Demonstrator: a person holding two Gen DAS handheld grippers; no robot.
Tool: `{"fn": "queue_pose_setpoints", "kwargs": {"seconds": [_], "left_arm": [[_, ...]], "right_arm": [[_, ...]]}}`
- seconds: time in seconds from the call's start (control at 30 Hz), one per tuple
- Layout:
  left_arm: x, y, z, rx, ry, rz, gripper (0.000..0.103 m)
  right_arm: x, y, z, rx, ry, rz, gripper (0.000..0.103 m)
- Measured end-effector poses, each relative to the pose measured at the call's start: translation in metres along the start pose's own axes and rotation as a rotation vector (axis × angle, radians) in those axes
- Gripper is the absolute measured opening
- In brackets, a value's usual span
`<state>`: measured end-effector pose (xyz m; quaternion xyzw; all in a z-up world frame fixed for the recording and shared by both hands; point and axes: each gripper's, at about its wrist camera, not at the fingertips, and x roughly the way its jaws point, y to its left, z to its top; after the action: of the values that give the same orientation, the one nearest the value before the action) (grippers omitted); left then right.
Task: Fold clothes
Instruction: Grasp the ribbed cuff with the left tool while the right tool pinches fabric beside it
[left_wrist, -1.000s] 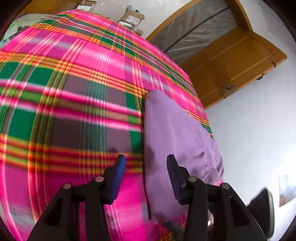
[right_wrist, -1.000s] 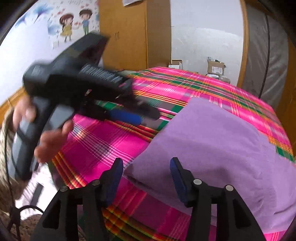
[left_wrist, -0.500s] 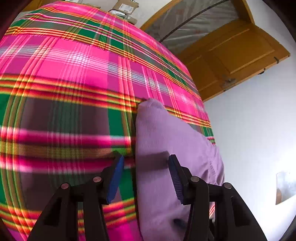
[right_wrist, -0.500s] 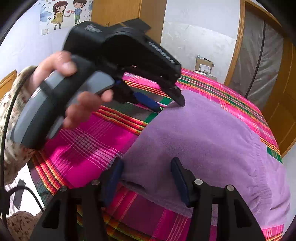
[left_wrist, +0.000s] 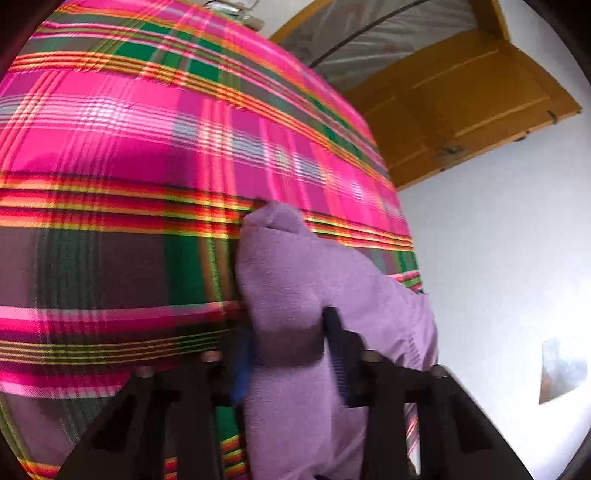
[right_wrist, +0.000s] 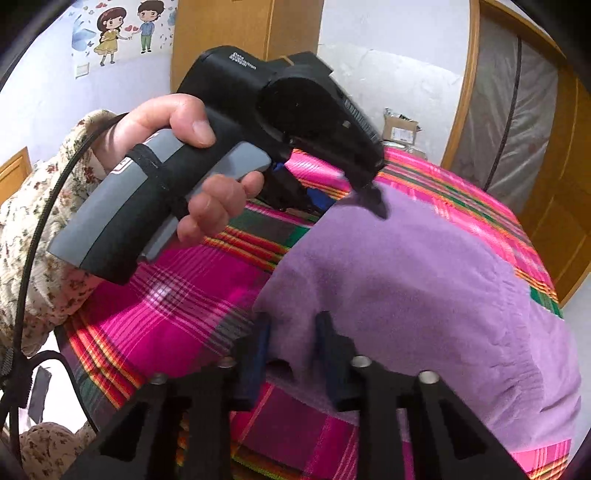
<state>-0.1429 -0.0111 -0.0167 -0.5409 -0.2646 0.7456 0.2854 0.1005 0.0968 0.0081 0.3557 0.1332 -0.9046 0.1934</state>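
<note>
A purple garment (right_wrist: 424, 288) lies spread flat on a bed with a pink, green and orange plaid cover (right_wrist: 177, 295). My right gripper (right_wrist: 293, 332) is at the garment's near left corner. Its jaws are closing, with the cloth bunched between the blue pads. My left gripper (left_wrist: 290, 332) is at the far left corner, jaws closing, and a raised fold of the garment (left_wrist: 288, 280) fills the gap between its pads. The right wrist view shows the left gripper (right_wrist: 347, 199) from the side, held by a person's hand (right_wrist: 192, 122), with its tips on that corner.
A floral sleeve (right_wrist: 37, 221) and a black cable (right_wrist: 33, 236) are at the left of the bed. Wooden doors (left_wrist: 461, 110) and plastic-covered panels (right_wrist: 517, 110) stand beyond the bed on the right. Cardboard boxes (right_wrist: 400, 129) sit by the far wall, beside a wooden wardrobe (right_wrist: 221, 37).
The left gripper came in over the bed to the garment's far corner. Both grippers' jaws narrowed from wide apart to pinching the cloth. The right gripper stayed at the near corner.
</note>
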Motion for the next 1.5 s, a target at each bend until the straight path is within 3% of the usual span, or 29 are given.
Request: {"fn": "queue_pose_setpoints", "kwargs": {"seconds": [0.17, 0.47, 0.83, 1.3, 1.5], "left_arm": [[-0.008, -0.002, 0.001, 0.001, -0.021, -0.032, 0.015], [-0.047, -0.007, 0.001, 0.043, -0.096, -0.054, 0.015], [-0.099, 0.032, -0.010, 0.006, -0.167, 0.007, 0.015], [-0.156, 0.101, -0.030, -0.074, -0.230, 0.115, 0.015], [-0.175, 0.117, -0.034, -0.097, -0.251, 0.140, 0.015]], "right_arm": [[-0.009, 0.001, 0.006, 0.021, -0.013, 0.002, 0.017], [-0.028, 0.027, 0.026, -0.033, -0.063, 0.007, 0.014], [-0.033, 0.068, 0.044, -0.087, -0.078, 0.130, 0.014], [-0.010, 0.123, 0.056, -0.166, -0.018, 0.341, 0.014], [0.012, 0.119, 0.069, -0.182, -0.007, 0.394, 0.014]]}}
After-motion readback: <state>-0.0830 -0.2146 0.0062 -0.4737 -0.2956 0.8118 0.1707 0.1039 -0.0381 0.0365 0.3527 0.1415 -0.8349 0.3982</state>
